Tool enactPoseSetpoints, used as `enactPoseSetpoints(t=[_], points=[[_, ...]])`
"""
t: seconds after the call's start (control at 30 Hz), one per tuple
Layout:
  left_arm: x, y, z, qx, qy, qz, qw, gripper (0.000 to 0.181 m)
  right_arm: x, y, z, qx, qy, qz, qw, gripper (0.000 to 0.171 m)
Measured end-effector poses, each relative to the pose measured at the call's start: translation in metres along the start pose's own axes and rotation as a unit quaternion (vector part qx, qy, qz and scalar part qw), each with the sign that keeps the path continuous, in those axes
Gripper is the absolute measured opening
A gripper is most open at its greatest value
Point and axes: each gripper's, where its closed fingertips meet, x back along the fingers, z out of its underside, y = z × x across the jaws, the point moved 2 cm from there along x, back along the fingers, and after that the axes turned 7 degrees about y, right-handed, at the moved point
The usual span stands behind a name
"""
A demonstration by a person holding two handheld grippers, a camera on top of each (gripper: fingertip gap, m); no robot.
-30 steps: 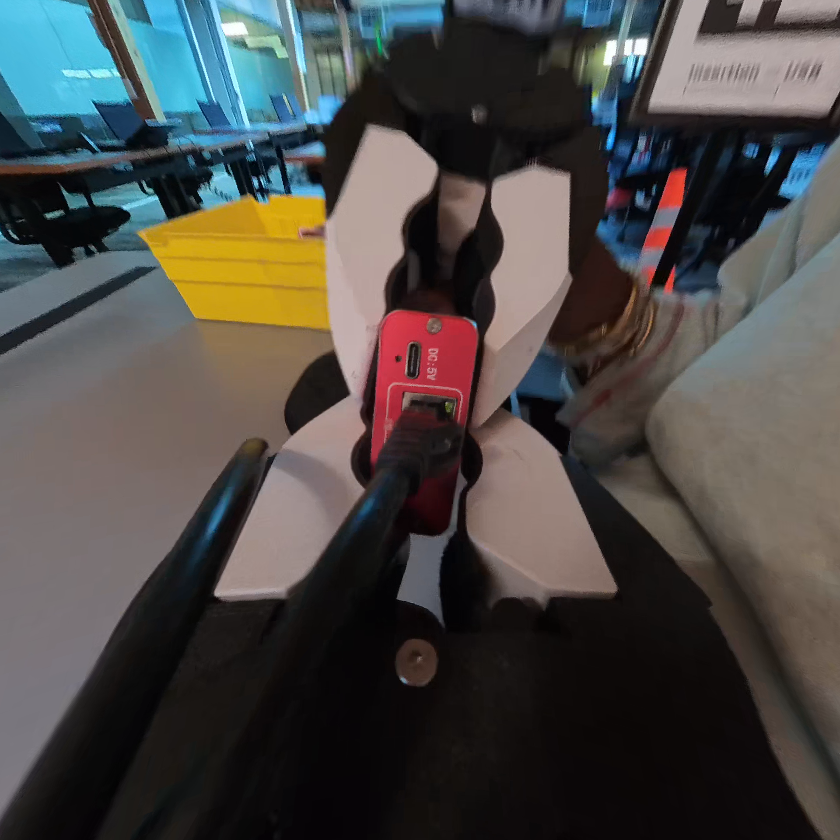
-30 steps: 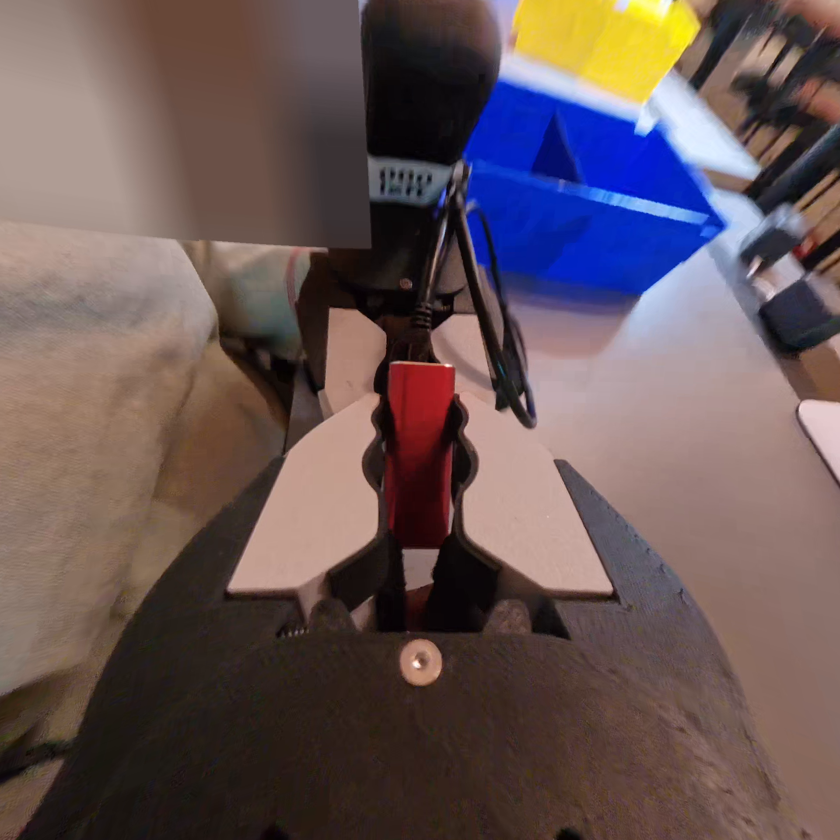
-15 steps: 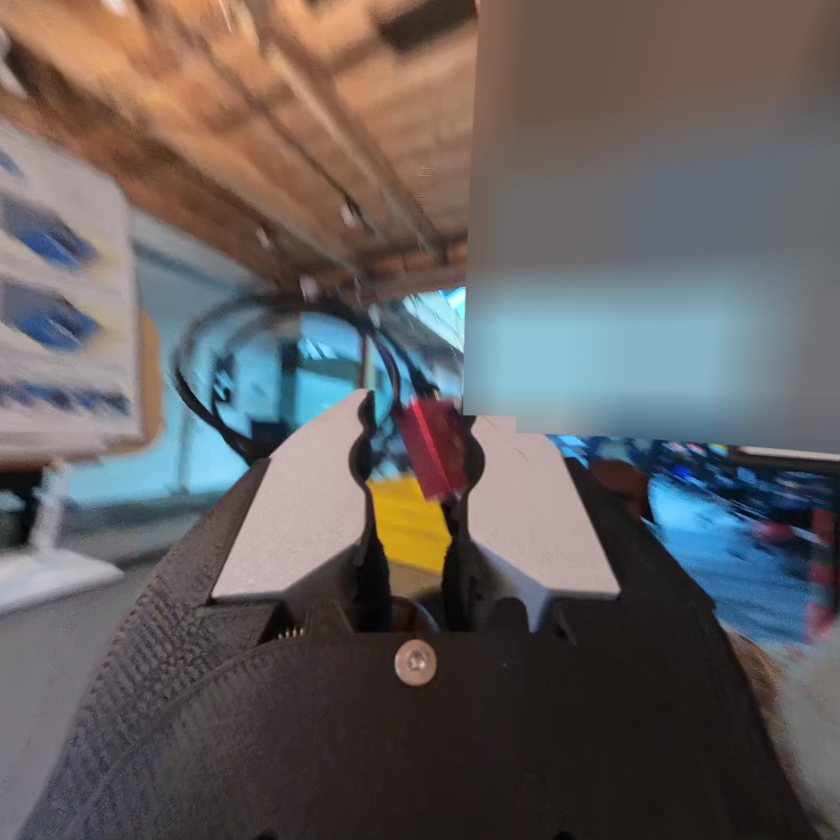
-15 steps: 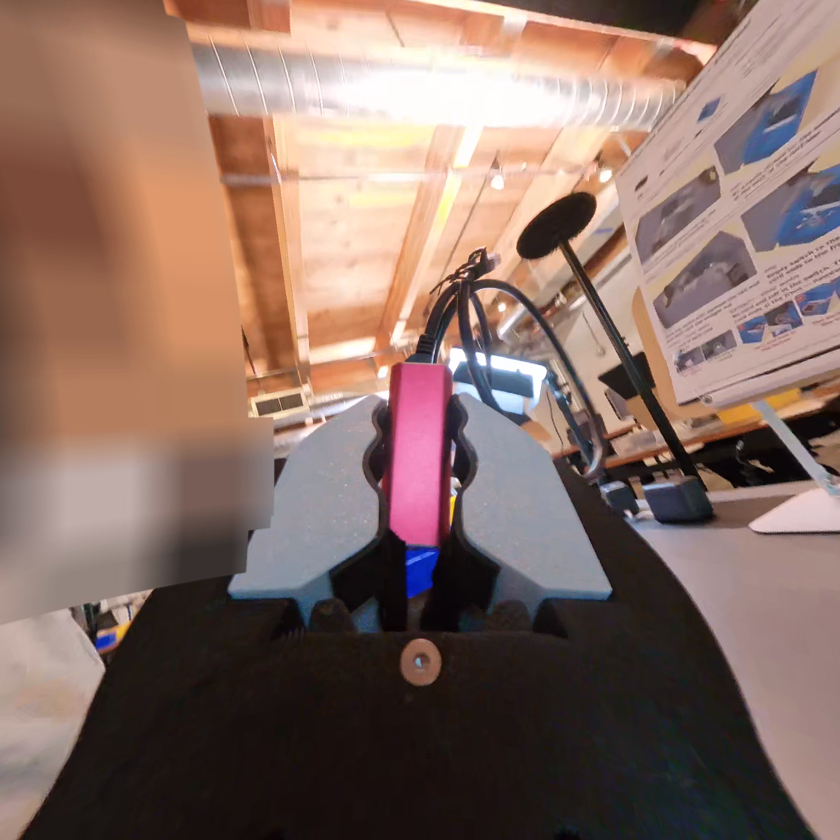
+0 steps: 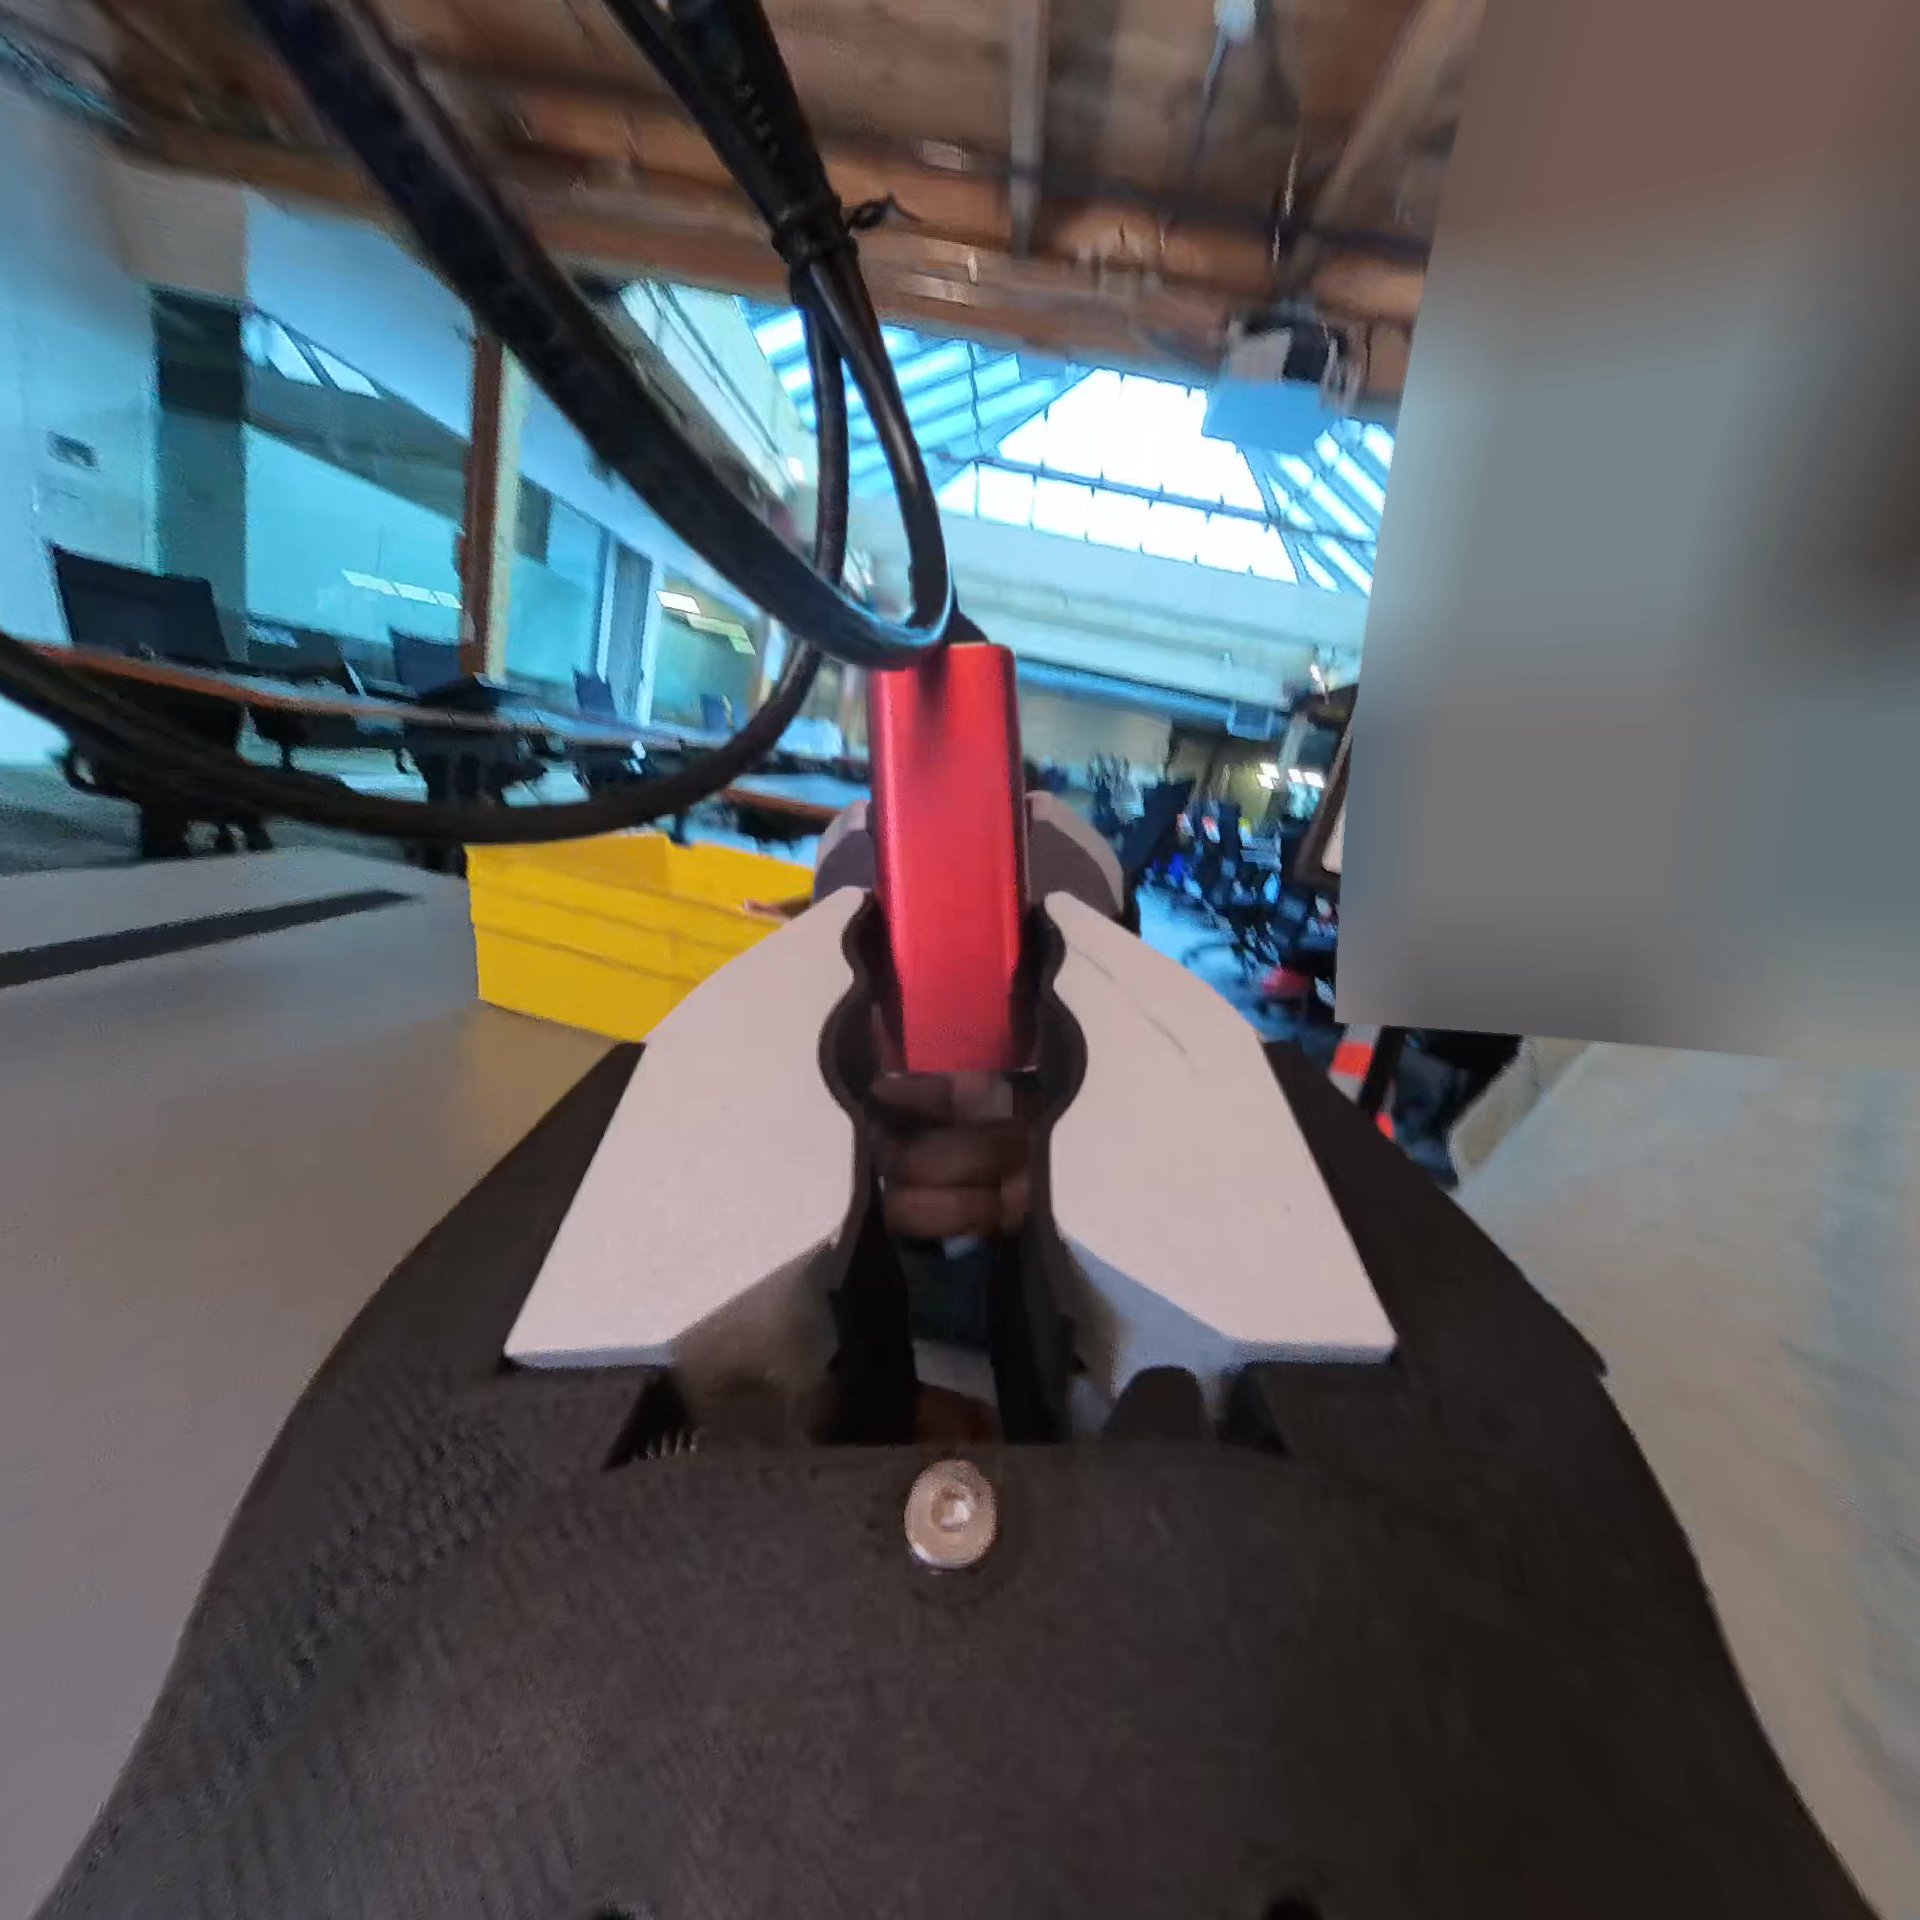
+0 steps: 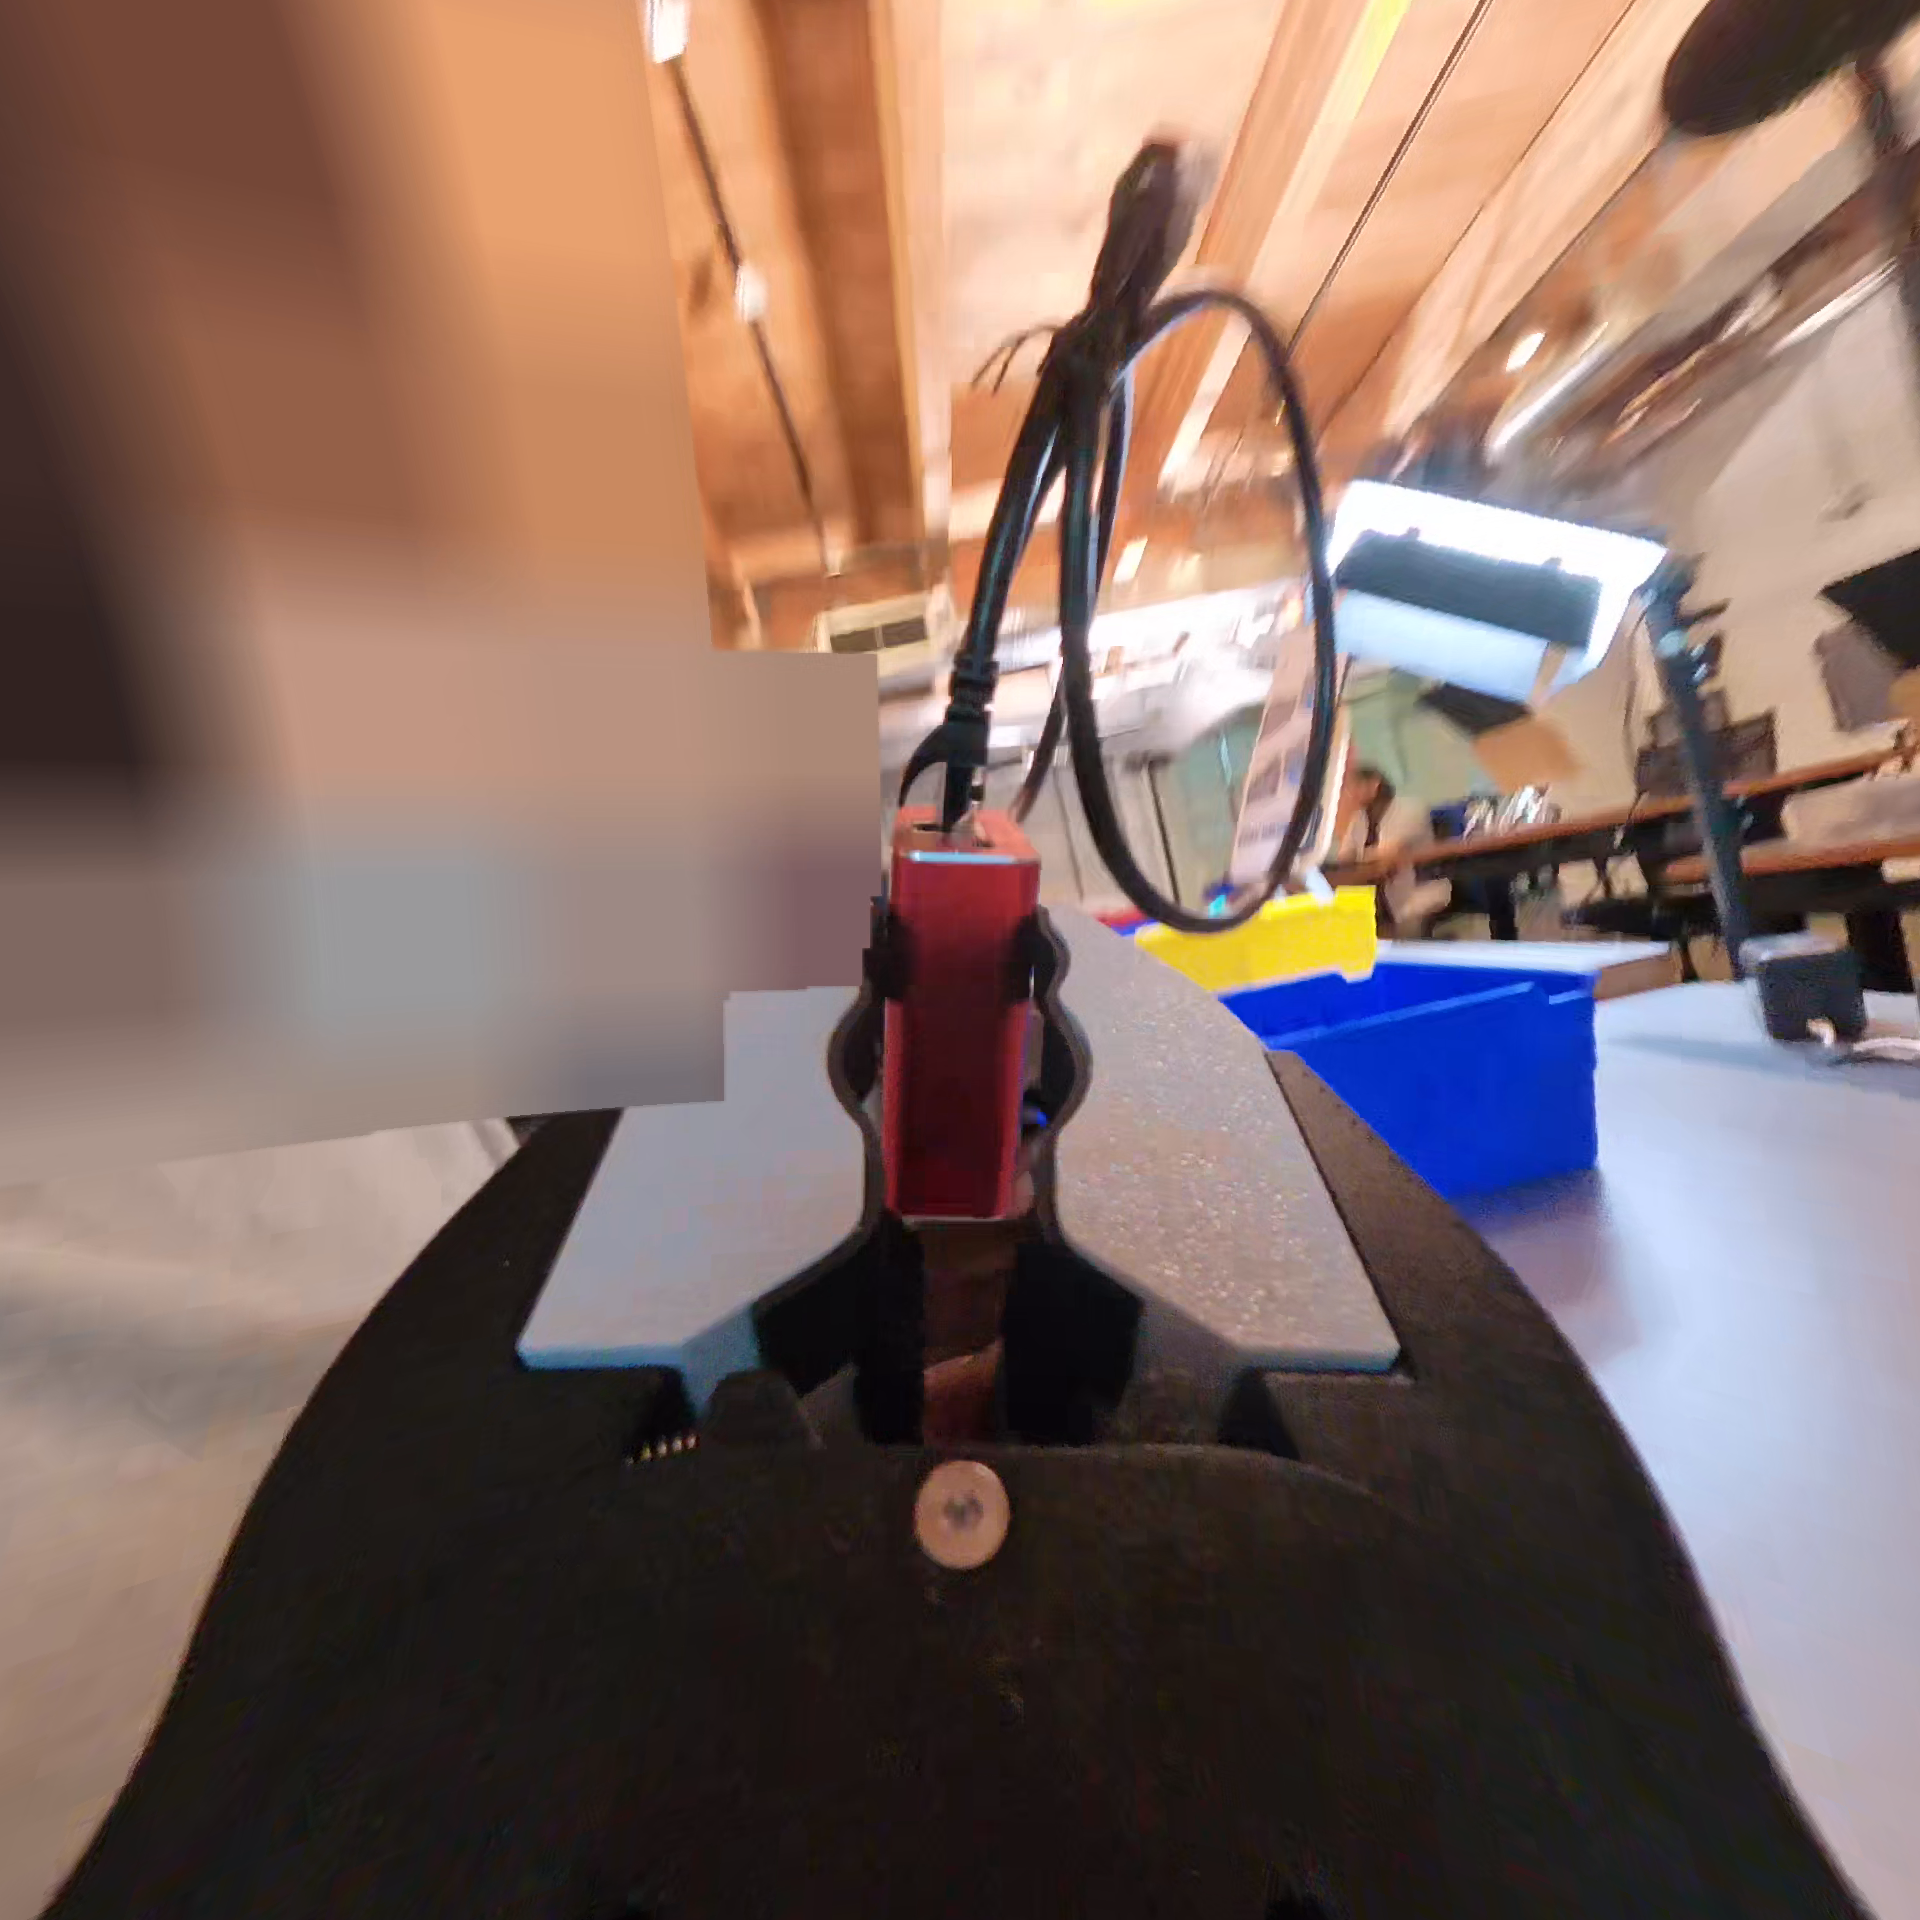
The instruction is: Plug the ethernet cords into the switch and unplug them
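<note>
Switch (image 6: pixel 954 1049), cord (image 6: pixel 1091 582) plugged in, sits clamped in right tongs (image 6: pixel 961 997).

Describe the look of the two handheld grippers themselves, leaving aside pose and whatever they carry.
The left gripper and the right gripper look alike: a textured black printed body with a silver screw at its centre, and two flat pale grey jaws whose inner edges are wavy and lined in black. No cables or markings of their own show.

Black cable loops (image 5: pixel 582 436) hang across my upper left, crowding the way up. Yellow bin (image 5: pixel 613 925) stands ahead-left on the table (image 5: pixel 208 1143); blue bin (image 6: pixel 1455 1070) blocks my right, open table beyond it.
</note>
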Motion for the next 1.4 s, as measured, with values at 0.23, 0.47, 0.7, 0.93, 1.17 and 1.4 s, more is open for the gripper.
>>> enactPoseSetpoints(t=[0.23, 0.47, 0.7, 0.93, 1.17, 1.4], points=[[0.01, -0.008, 0.024, -0.007, 0.147, 0.037, 0.988, 0.026, -0.001, 0.006, 0.015, 0.04, 0.174, -0.016, 0.984, 0.033], [0.001, 0.008, 0.009, 0.01, 0.042, -0.022, 0.999, 0.058, 0.001, 0.0, -0.001, 0.017, 0.01, 0.025, 1.0, 0.031], [-0.014, -0.004, 0.016, 0.024, 0.033, 0.016, 0.999, 0.029, -0.006, -0.001, 0.0, -0.023, -0.034, 0.026, 0.999, 0.032], [-0.002, -0.004, 0.019, 0.052, 0.046, 0.065, 0.996, 0.029, 0.021, -0.001, 0.001, -0.032, 0.096, 0.017, 0.995, 0.027], [-0.006, -0.008, 0.029, 0.037, 0.083, 0.073, 0.993, 0.028, 0.027, 0.008, 0.007, -0.02, 0.162, 0.004, 0.987, 0.024], [0.001, 0.005, 0.023, 0.046, 0.063, 0.041, 0.996, 0.028, 0.094, -0.011, 0.043, -0.034, 0.437, 0.176, 0.882, 0.049]])
